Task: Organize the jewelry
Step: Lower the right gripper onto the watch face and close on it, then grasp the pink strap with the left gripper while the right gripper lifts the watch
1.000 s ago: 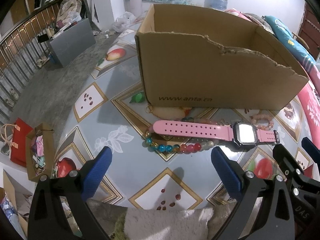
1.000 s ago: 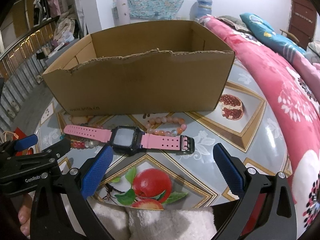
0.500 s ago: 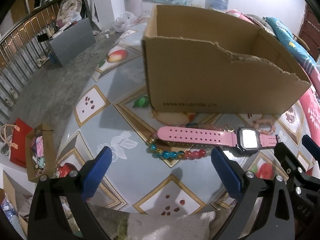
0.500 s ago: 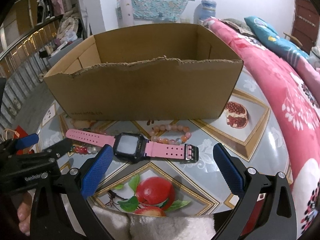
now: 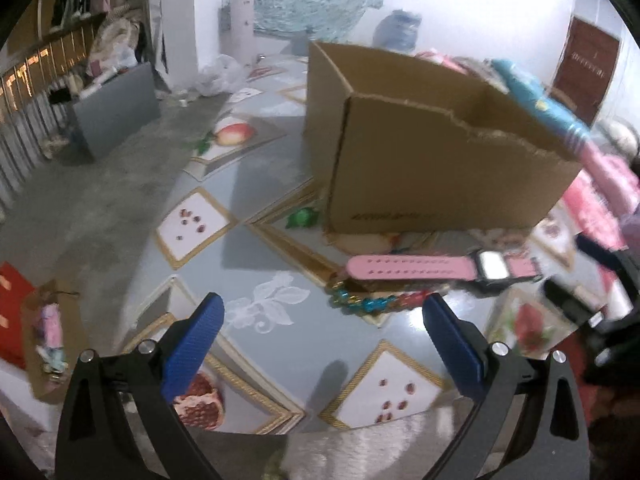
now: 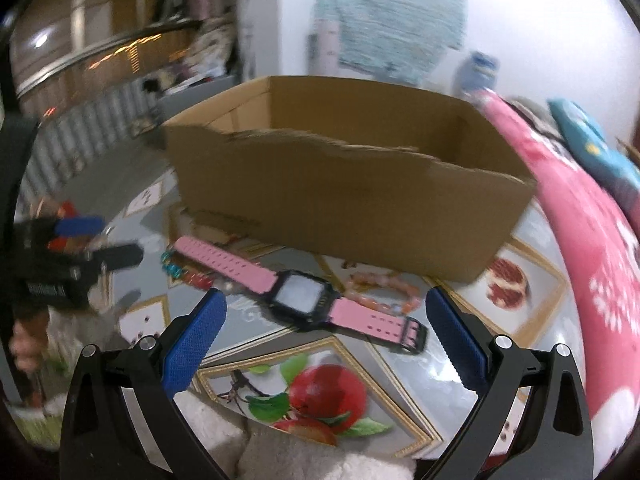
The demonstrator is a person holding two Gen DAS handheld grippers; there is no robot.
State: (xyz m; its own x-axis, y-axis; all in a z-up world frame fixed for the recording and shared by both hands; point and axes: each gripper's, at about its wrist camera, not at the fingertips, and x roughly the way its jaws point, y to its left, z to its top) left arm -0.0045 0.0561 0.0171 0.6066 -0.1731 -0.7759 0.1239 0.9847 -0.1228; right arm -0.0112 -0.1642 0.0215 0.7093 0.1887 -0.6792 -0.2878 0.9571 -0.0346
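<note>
Nothing looks sorted yet: the watch, bead bracelet and peach bracelet lie on the bench before the box. Both the left gripper and right gripper have jaws wide, empty.

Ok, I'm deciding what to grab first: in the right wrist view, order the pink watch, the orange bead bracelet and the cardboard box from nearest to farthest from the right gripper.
1. pink watch, nearest, ahead between the fingers.
2. orange bead bracelet, just behind the watch, right of centre.
3. cardboard box, farthest, behind both.

Matt cardboard box on glossy tablecloth.
</note>
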